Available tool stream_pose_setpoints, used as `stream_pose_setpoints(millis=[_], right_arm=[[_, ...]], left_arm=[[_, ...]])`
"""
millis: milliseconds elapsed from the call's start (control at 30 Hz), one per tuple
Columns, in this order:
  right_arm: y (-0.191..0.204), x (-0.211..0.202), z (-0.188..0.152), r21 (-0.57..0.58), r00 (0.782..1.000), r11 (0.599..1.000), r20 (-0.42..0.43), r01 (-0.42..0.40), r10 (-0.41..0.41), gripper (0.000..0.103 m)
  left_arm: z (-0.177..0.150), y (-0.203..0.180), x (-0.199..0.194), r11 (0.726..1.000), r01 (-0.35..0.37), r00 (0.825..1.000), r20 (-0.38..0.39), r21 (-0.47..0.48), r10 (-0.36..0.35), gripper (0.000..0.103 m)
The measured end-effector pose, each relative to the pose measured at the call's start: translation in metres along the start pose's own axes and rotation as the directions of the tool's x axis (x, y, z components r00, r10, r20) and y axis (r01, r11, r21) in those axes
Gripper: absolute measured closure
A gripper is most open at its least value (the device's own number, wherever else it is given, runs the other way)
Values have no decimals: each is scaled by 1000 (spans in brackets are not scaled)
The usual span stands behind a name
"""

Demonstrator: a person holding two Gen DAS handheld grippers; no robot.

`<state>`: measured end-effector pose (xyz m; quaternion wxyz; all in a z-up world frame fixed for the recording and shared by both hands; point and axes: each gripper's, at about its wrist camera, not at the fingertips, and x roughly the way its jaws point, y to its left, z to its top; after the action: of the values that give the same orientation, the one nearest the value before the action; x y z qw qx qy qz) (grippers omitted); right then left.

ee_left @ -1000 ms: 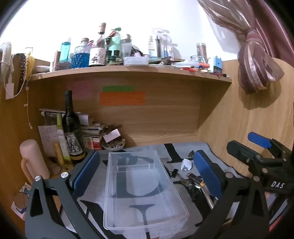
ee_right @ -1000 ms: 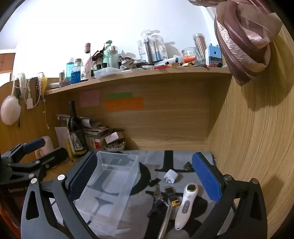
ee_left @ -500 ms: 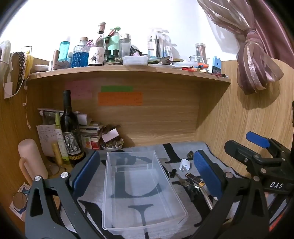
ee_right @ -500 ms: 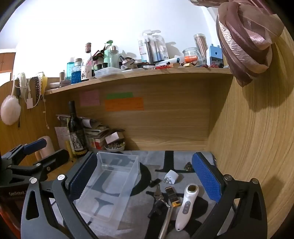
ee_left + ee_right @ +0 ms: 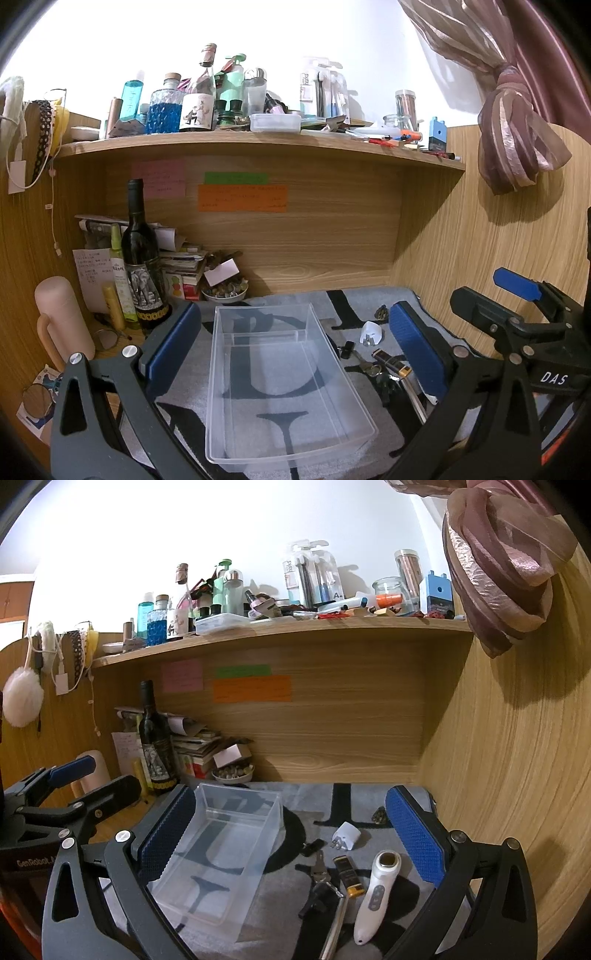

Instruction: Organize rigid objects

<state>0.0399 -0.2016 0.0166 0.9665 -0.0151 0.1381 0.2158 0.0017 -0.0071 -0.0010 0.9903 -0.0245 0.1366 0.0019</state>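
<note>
A clear plastic bin (image 5: 280,384) stands empty on the grey mat; it also shows in the right wrist view (image 5: 218,853). Right of it lie a white plug adapter (image 5: 346,840), a bunch of keys (image 5: 319,875), a black and gold lighter (image 5: 348,877), a white handheld device (image 5: 376,893) and a metal rod (image 5: 334,928). My left gripper (image 5: 295,350) is open above the bin. My right gripper (image 5: 291,842) is open above the small items. Both are empty.
A wine bottle (image 5: 142,258), a pink flask (image 5: 62,321), stacked papers and a small bowl (image 5: 225,291) crowd the back left corner. A wooden wall (image 5: 517,775) closes the right side. A cluttered shelf (image 5: 258,140) hangs overhead.
Both grippers have drifted only slightly; the bin sits a little lower and nearer in the left wrist view. Nothing was taken hold of.
</note>
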Motion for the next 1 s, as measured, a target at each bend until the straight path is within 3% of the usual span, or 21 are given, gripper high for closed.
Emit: stream_pose_setpoints(millis=[1000], right_arm=[[2, -7, 4, -35, 999, 999, 26, 20, -20, 0]], left_arm=[[-1, 6, 4, 998, 33, 999, -7, -56, -33, 0]])
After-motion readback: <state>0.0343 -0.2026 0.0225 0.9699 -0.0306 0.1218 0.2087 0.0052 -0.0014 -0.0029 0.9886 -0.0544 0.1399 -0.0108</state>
